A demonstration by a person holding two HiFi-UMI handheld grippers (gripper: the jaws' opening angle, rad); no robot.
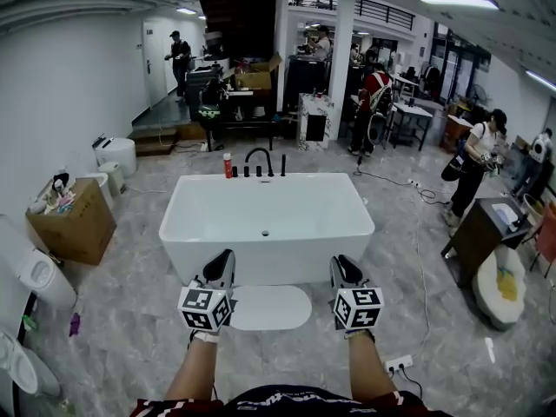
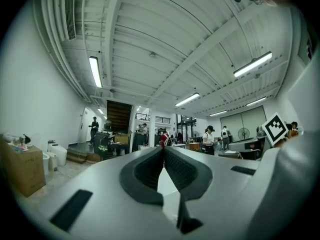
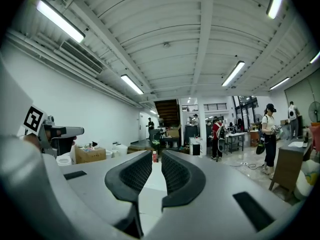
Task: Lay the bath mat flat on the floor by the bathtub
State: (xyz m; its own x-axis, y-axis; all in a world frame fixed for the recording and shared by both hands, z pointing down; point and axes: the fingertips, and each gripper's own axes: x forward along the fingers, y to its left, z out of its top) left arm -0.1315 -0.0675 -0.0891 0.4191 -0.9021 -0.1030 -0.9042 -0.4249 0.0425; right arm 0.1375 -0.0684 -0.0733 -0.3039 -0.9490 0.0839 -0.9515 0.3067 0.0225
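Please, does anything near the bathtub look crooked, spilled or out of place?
Nothing stands out. The bath mat lies flat on the floor, straight along the front of the bathtub, with no fold or spill visible.

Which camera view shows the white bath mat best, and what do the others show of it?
The head view: the bath mat lies flat on the floor in front of the bathtub. Both gripper views look level across the room and show nothing of the mat.
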